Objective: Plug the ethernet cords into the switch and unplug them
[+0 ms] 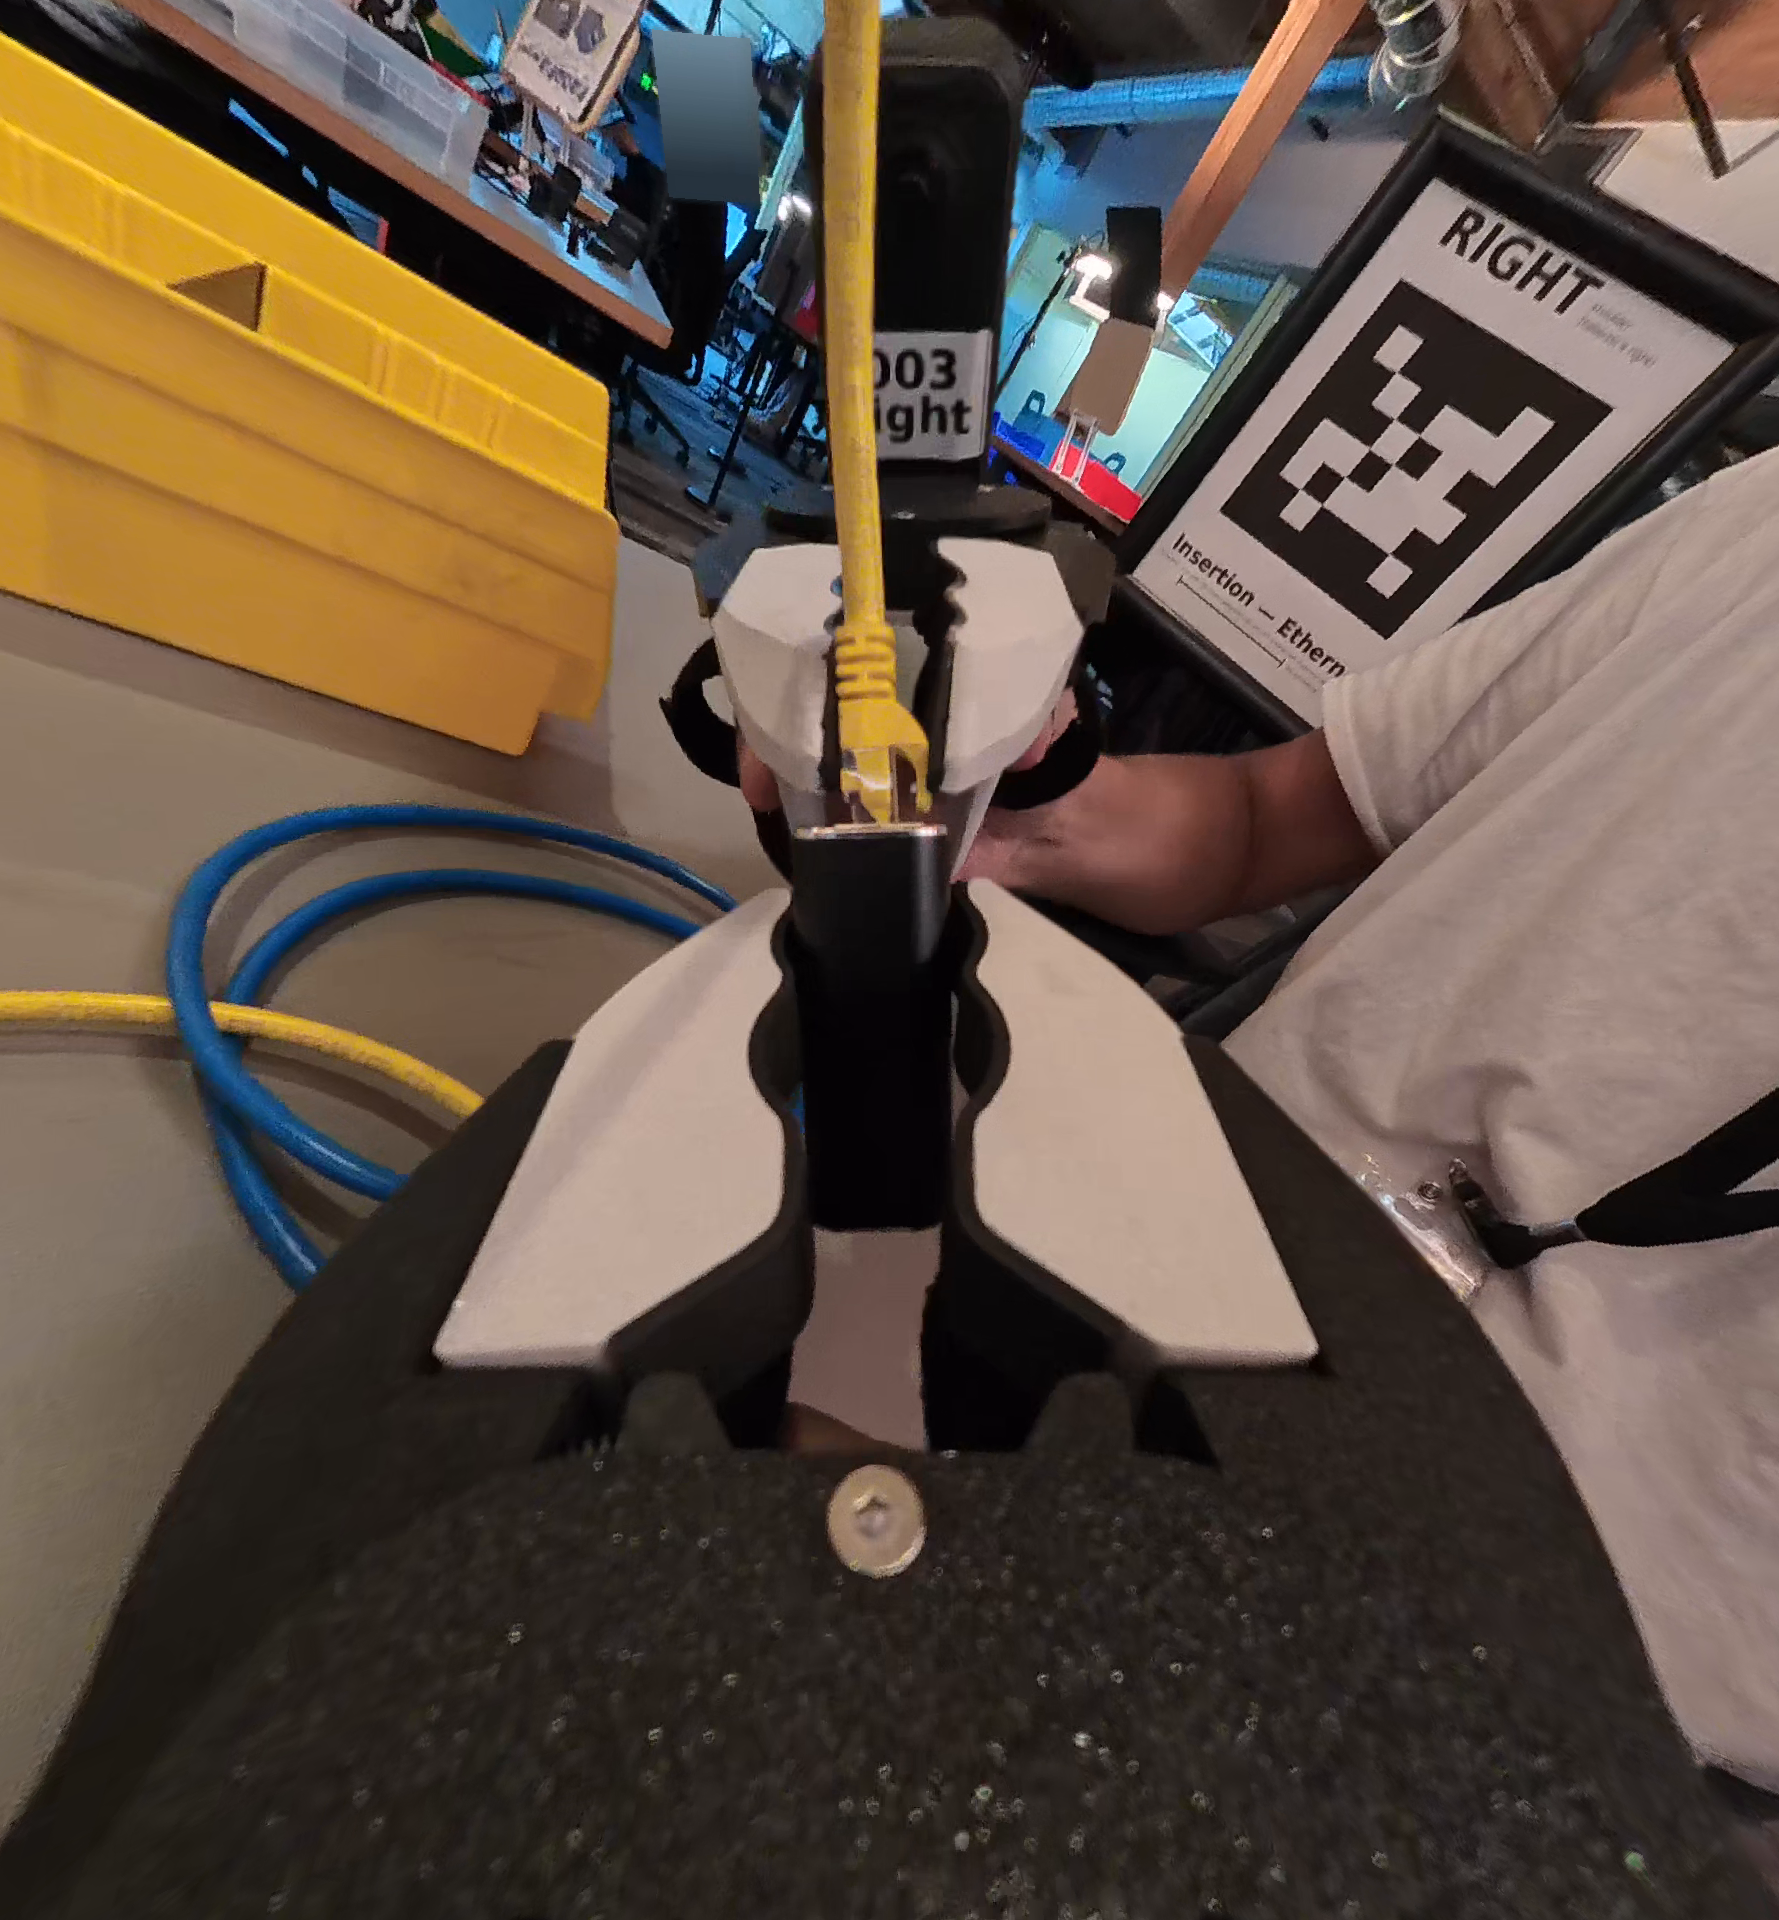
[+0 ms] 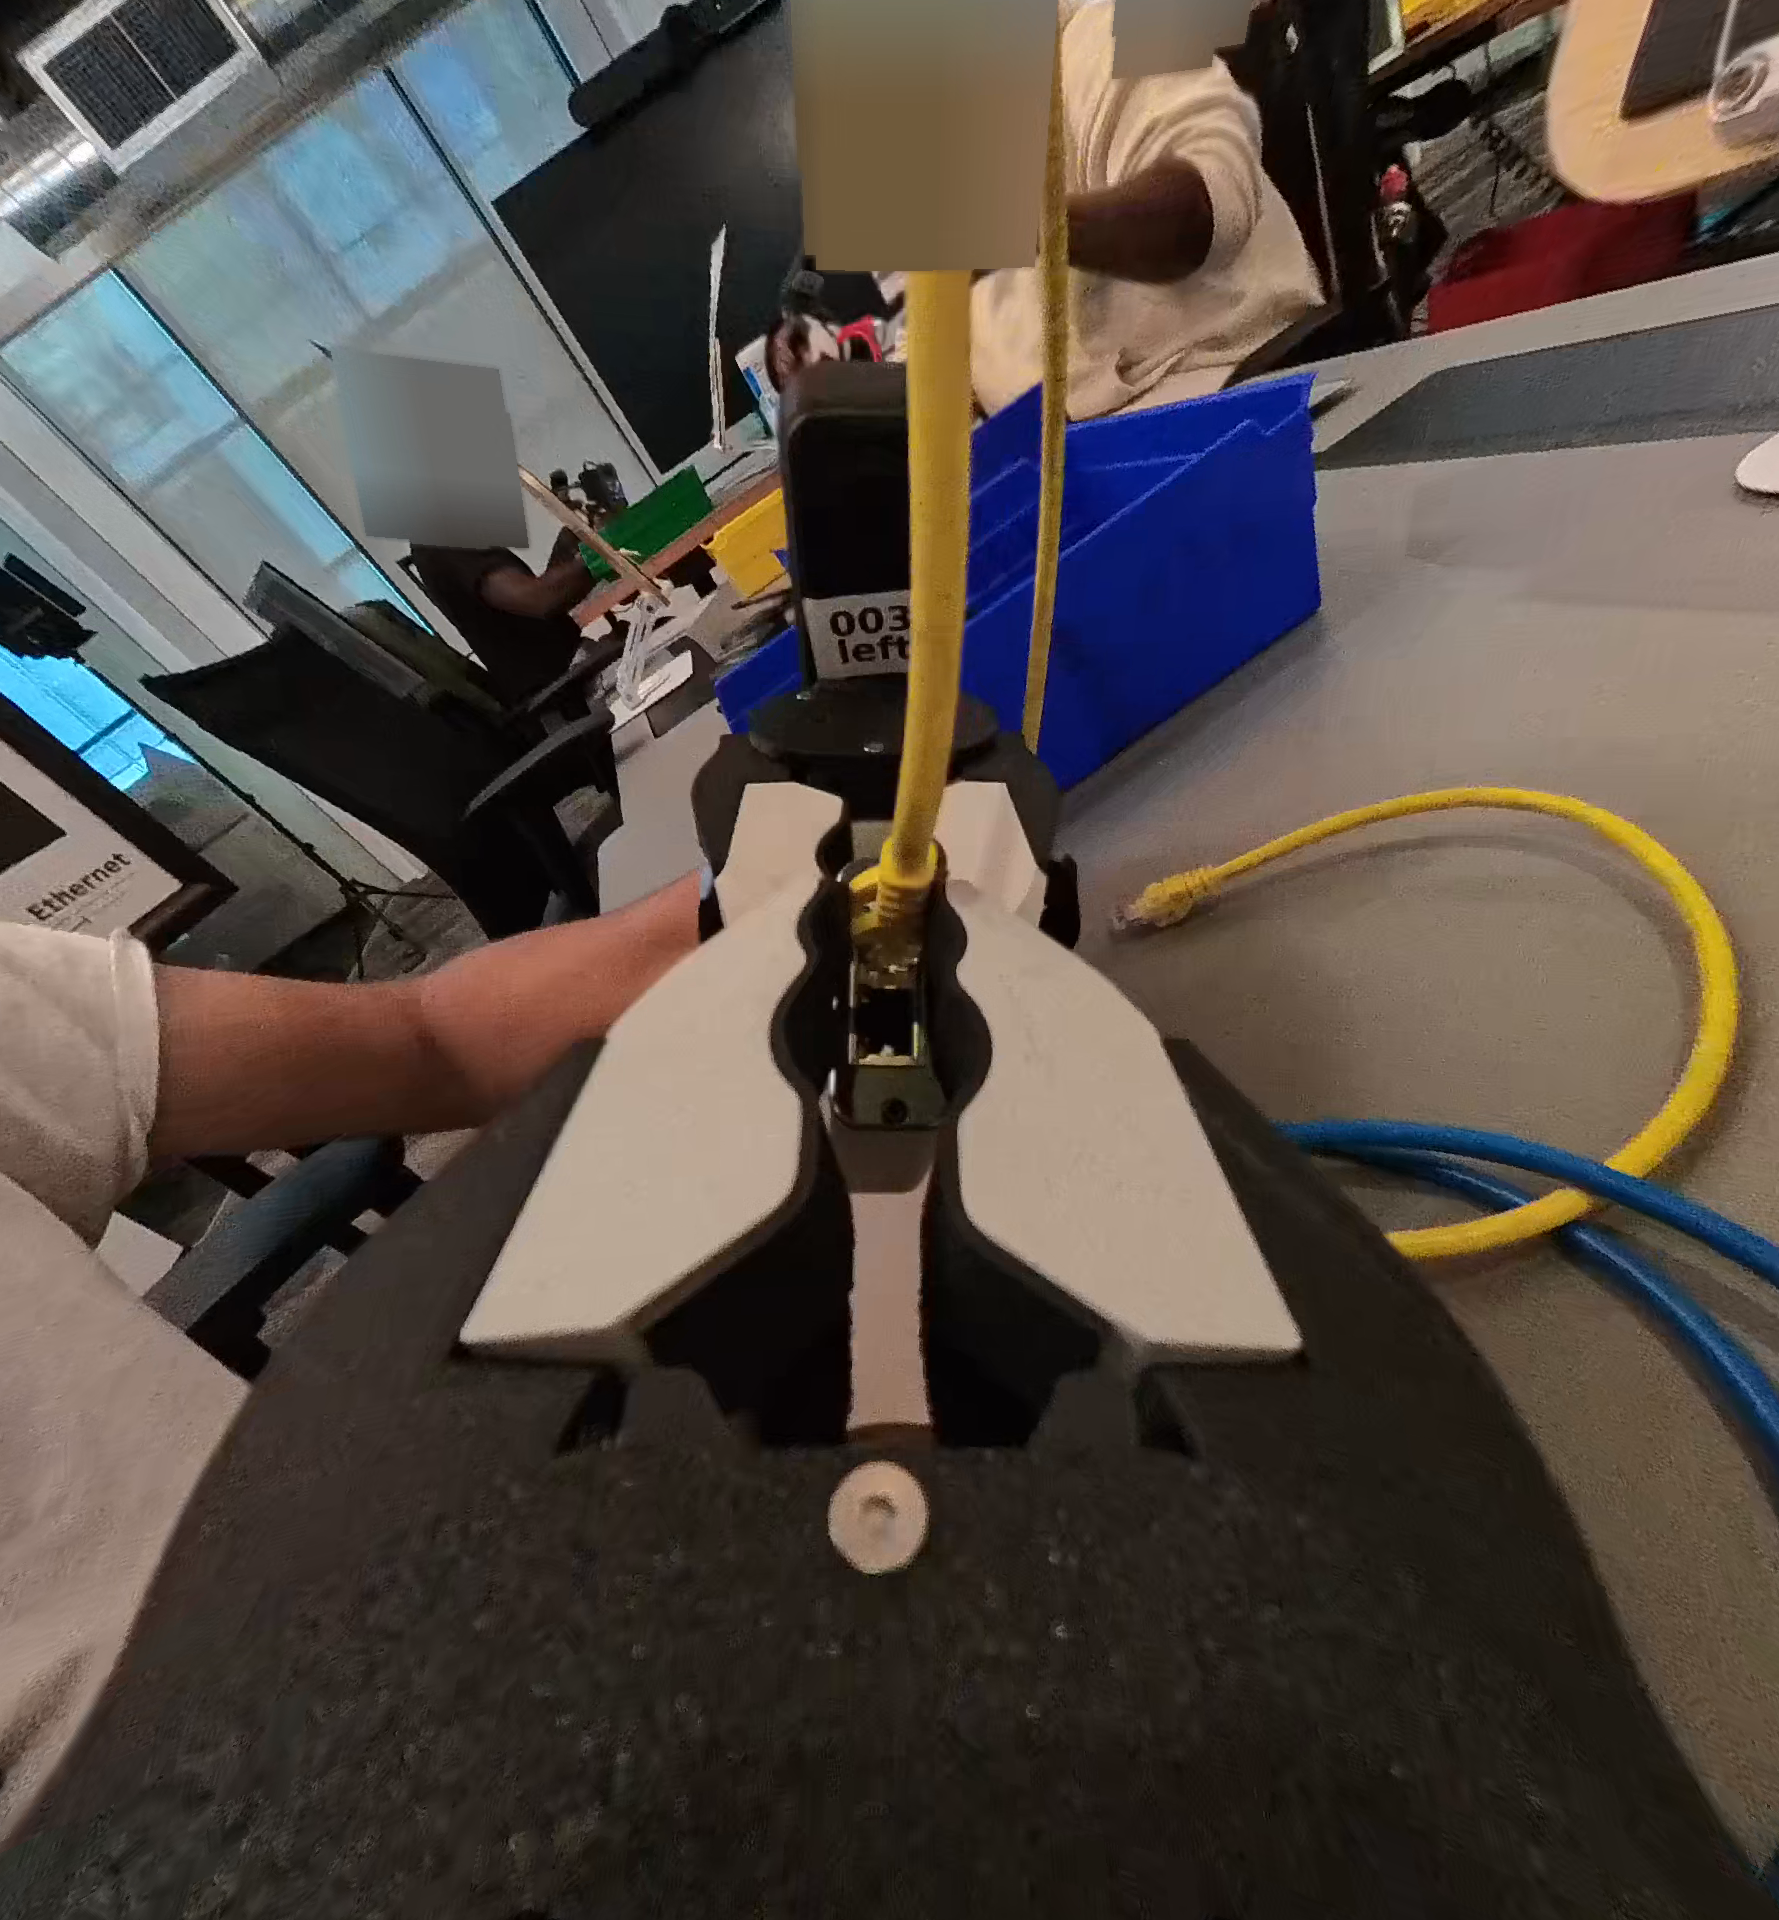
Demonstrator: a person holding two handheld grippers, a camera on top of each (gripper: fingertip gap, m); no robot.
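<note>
Yellow plastic bins: stacked at the far left of the worktop, away from the work.

Blue cord: coiled loose on the worktop, unplugged, and crossed by a slack run of the yellow cord. It is probably waiting its turn.

Switch: a small black box lifted off the worktop. The left tool is closed narrow on its sides, port face turned outward, which steadies it against a push or pull.

Yellow plug: pinched at the boot by the right tool, which faces the left tool head-on. The plug lines up with the upper port, and its tip is at or just inside the port mouth. The cord rises straight up out of frame, clear of the fingers.

Framed marker sign: propped at the right behind the tools.

Loose yellow plug: lies on the worktop to the right, in front of a blue bin.

Not determinable:
- Whether the plug is latched home or partly drawn, so the step could be inserting or removing.
- The locking tab, which is blurred.
- The lower port, which looks empty in the right wrist view.
- The switch's far end, which is buried between the fingers.
- Both cords, which run out of frame.
</note>
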